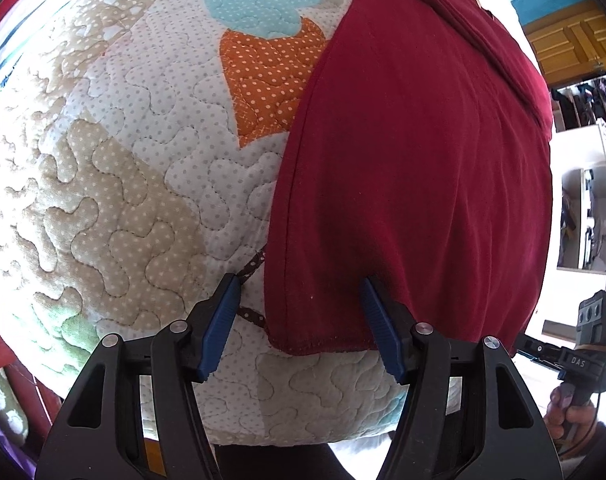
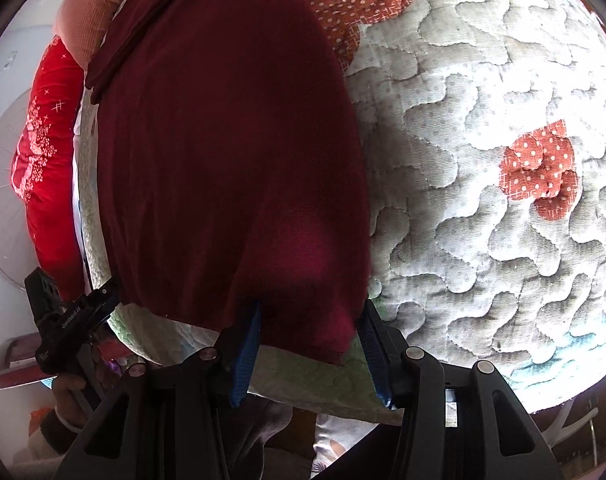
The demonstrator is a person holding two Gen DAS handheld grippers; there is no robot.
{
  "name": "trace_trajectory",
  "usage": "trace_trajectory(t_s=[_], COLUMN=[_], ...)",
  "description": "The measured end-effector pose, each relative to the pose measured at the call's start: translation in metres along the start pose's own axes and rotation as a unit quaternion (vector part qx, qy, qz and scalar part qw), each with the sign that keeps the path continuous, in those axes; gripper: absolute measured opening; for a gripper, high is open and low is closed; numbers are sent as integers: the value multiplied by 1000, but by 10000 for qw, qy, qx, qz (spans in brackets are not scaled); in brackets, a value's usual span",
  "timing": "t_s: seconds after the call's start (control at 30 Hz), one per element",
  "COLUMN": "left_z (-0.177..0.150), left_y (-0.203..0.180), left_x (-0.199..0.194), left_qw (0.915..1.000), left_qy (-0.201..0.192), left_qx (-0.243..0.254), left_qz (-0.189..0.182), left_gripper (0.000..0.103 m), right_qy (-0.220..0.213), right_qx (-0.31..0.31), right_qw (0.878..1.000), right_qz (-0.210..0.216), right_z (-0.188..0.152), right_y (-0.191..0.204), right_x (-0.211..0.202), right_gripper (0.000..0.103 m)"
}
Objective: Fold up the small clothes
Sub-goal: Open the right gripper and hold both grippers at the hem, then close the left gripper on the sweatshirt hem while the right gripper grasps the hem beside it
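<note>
Maroon garment [image 1: 403, 184] over quilt [image 1: 143, 184], seemingly flat

free: quilt [image 1: 143, 184] left of garment [image 1: 415, 168] | obstacle: red pillow [image 2: 47, 184]

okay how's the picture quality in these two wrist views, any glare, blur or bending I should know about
Left wrist view: heavy fisheye bulge, quilt evenly lit, window area at right washed out. Right wrist view: same bulge, quilt glaring white at the right edge, maroon garment dark, its near hem slightly blurred.
</note>
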State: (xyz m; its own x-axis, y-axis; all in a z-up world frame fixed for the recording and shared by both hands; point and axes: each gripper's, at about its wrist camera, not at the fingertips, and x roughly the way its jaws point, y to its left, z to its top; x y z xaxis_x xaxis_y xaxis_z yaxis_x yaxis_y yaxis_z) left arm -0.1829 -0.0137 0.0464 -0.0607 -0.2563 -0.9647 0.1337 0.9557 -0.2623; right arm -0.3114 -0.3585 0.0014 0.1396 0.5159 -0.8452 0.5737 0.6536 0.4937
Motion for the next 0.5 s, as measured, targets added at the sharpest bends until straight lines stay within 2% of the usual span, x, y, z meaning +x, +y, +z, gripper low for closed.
trace_trajectory(t_s=[0.17, 0.2, 0.27, 0.3, 0.33, 0.37, 0.43, 0.5], left_z=[0, 1, 0, 0, -1, -1, -2, -3], left_y=[-9, -11, -16, -20, -23, -27, -33, -38], left_x=[6, 6, 10, 11, 11, 12, 13, 12], left_qw=[10000, 9999, 9998, 9996, 9993, 9991, 9983, 9980], left_qy=[17, 33, 63, 73, 78, 77, 67, 47], left_qx=[21, 56, 149, 210, 292, 349, 476, 527], left_qz=[61, 91, 144, 172, 212, 248, 328, 345], left_gripper=[63, 63, 63, 61, 58, 47, 30, 21], right_qy=[-47, -56, -81, -99, -114, -126, -145, -158], right_qx=[30, 8, -75, -102, -124, -133, -158, -260], right_qw=[10000, 10000, 9999, 9999, 9998, 9998, 9998, 9995], right_qz=[64, 23, -64, -87, -87, -71, -11, 20], right_z=[-1, -1, -1, -1, 0, -1, 0, 0], right_y=[-3, -4, -3, -3, -2, -1, 1, 5], right_x=[1, 1, 0, -1, -2, -3, -6, -10], right_gripper=[47, 44, 29, 25, 18, 16, 12, 10])
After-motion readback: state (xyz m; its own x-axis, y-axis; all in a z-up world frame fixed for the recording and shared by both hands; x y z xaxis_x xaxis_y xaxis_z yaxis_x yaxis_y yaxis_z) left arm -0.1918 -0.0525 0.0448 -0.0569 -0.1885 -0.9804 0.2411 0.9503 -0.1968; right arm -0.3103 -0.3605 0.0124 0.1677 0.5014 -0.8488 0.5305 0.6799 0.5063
